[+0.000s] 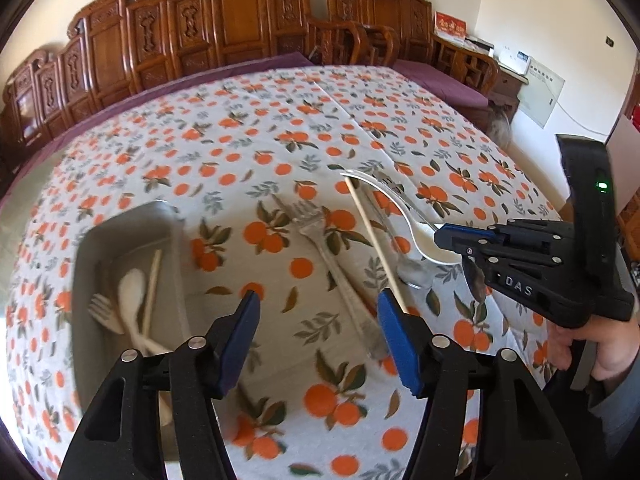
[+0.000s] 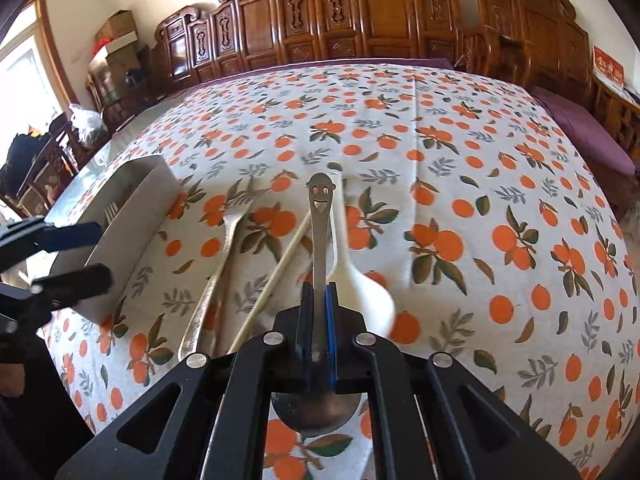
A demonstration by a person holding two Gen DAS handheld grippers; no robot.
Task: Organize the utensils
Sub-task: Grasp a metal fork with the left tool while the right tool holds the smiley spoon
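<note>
My right gripper (image 2: pixel 318 292) is shut on a metal spoon (image 2: pixel 320 208) with a smiling face cut into its handle. The handle points forward and the bowl sits under the jaws. On the orange-print tablecloth below lie a white spoon (image 2: pixel 360 292), a single chopstick (image 2: pixel 276 280) and a metal fork (image 2: pixel 224 248). My left gripper (image 1: pixel 320 340) stands open with nothing between its blue pads, hovering above the fork (image 1: pixel 332 264) and beside the chopstick (image 1: pixel 376 240). The right gripper (image 1: pixel 442 236) is just right of them, over the white spoon (image 1: pixel 400 216).
A metal tray (image 1: pixel 88 248) at the left holds a white spoon, a fork and a chopstick. Carved wooden chairs (image 1: pixel 240 12) line the far side of the table. A hand (image 1: pixel 600 352) grips the right tool's handle. Boxes and bags (image 2: pixel 116 40) stand at the back left.
</note>
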